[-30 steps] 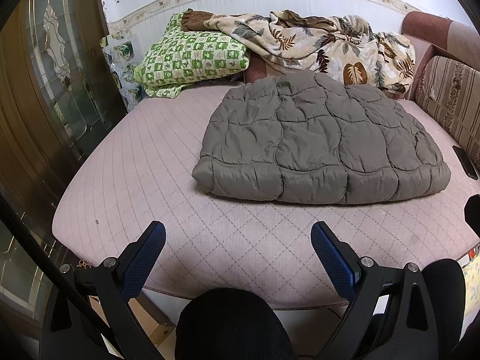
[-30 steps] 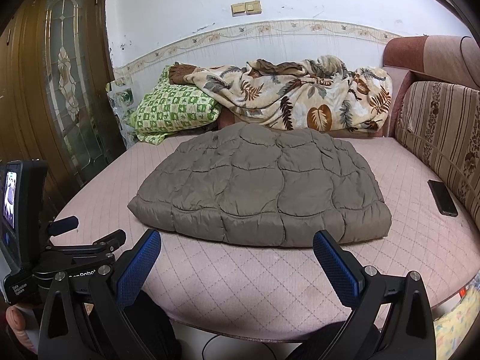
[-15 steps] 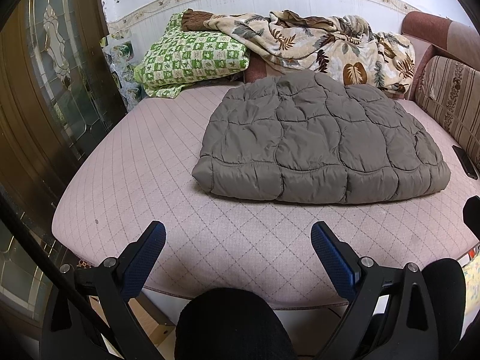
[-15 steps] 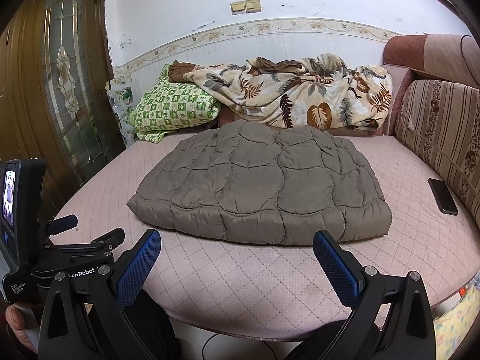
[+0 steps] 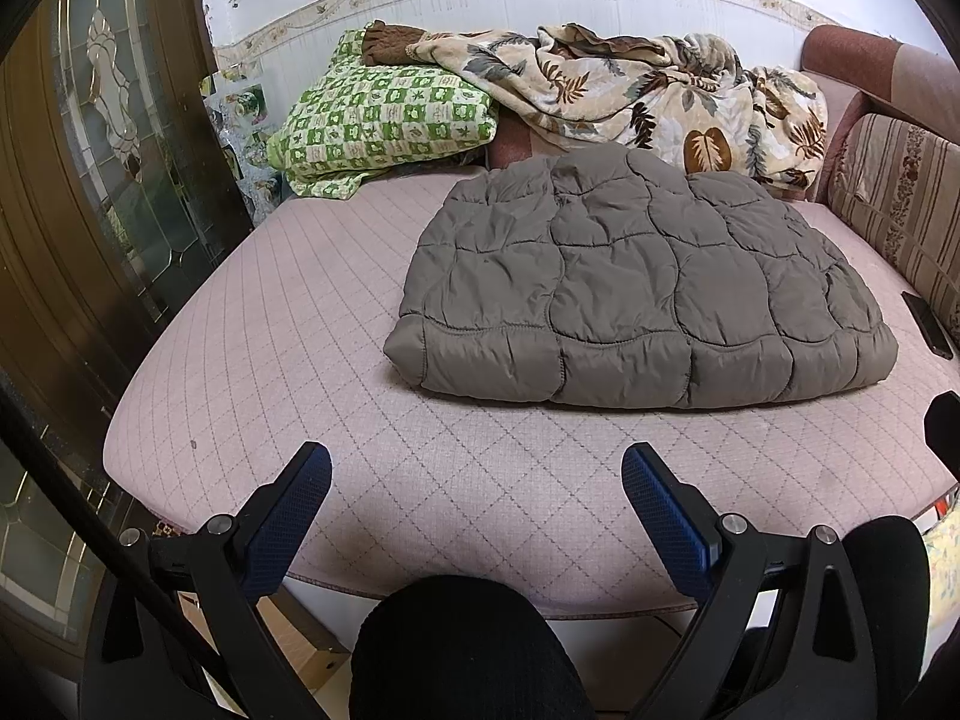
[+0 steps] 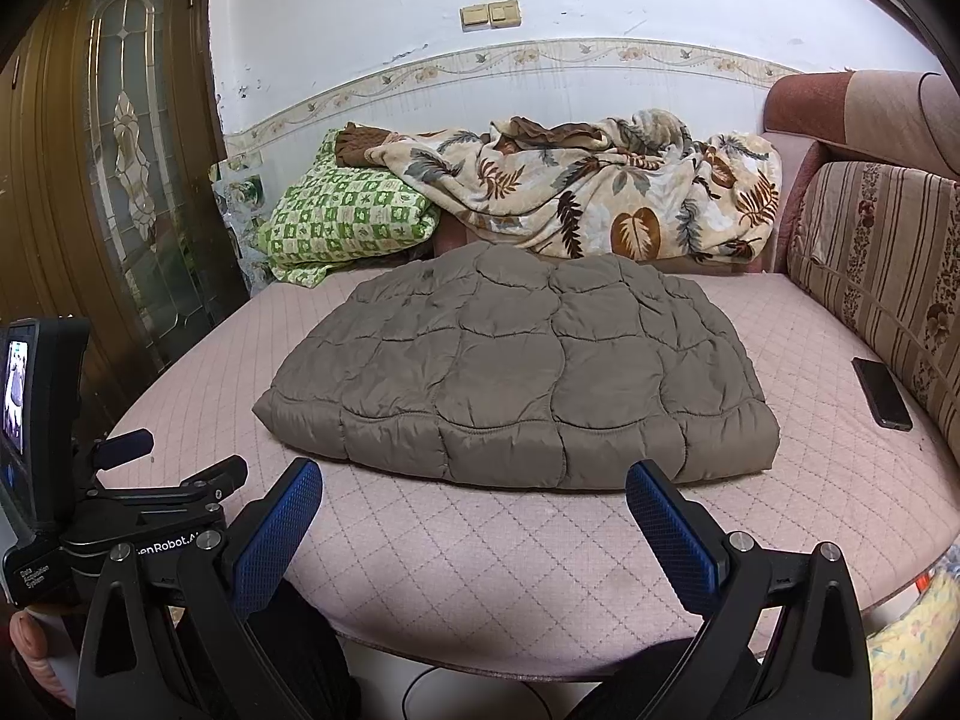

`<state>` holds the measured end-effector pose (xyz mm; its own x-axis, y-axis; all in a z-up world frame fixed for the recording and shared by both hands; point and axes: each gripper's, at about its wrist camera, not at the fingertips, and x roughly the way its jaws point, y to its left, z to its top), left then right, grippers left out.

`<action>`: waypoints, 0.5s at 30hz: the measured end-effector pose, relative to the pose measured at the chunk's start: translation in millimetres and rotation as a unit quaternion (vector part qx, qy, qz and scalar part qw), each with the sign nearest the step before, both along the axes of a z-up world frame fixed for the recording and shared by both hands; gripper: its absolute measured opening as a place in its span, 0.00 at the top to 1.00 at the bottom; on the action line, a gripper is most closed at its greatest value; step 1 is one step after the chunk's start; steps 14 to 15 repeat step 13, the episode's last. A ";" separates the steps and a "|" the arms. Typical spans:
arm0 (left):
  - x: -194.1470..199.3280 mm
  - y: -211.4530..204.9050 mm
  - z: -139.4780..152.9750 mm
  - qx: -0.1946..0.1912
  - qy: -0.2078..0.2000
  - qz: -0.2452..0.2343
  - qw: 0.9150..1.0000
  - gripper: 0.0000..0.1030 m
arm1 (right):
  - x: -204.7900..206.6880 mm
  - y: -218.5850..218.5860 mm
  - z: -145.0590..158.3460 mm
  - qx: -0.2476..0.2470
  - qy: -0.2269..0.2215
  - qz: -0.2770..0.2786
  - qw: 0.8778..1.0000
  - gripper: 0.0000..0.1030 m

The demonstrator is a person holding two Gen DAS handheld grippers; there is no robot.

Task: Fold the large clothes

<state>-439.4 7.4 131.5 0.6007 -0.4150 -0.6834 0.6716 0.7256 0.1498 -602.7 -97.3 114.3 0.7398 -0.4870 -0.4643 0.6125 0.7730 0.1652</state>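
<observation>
A grey-brown quilted puffer garment [image 5: 642, 282] lies folded into a thick rectangle on the pink quilted bed [image 5: 288, 324]. It also shows in the right wrist view [image 6: 516, 366]. My left gripper [image 5: 477, 480] is open and empty, held over the bed's near edge, well short of the garment. My right gripper [image 6: 474, 495] is open and empty, just in front of the garment's near edge. The left gripper's body [image 6: 120, 510] shows at the lower left of the right wrist view.
A green checked pillow [image 5: 384, 114] and a leaf-print blanket [image 5: 636, 90] lie at the bed's head. A striped sofa back [image 6: 882, 264] lines the right side. A black phone [image 6: 882, 393] lies on the bed by it. A wooden glass door [image 6: 120, 180] stands left.
Both grippers stay open and nearly still. The right wrist view has drifted slightly; the garment has not moved.
</observation>
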 end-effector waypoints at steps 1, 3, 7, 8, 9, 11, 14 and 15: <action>-0.1 0.0 0.0 0.000 0.000 0.000 1.000 0.06 | 0.4 -0.4 -0.2 0.000 0.001 0.000 1.000 0.00; -0.2 0.1 -0.1 0.000 0.000 0.000 1.000 0.06 | -0.3 0.9 0.2 0.000 0.000 0.000 1.000 0.00; -0.5 -0.4 -0.5 -0.001 0.002 -0.004 1.000 0.06 | 0.2 2.3 0.8 -0.002 0.002 -0.001 1.000 0.00; 0.4 -1.2 0.4 -0.004 0.009 -0.011 1.000 0.06 | 0.7 2.8 1.1 -0.002 0.002 -0.001 1.000 0.00; 1.4 -0.8 0.6 -0.011 0.021 -0.020 1.000 0.06 | 0.7 2.8 1.0 -0.002 0.002 0.000 1.000 0.00; 5.1 0.3 1.9 -0.027 0.049 -0.034 0.998 0.06 | 0.4 3.2 1.3 -0.001 0.001 0.001 1.000 0.00; 8.2 0.7 3.0 -0.029 0.052 -0.032 0.998 0.06 | -0.1 3.6 2.4 -0.003 0.000 0.000 1.000 0.00; 8.2 0.7 3.0 -0.029 0.052 -0.032 0.998 0.06 | -0.1 3.6 2.4 -0.003 0.000 0.000 1.000 0.00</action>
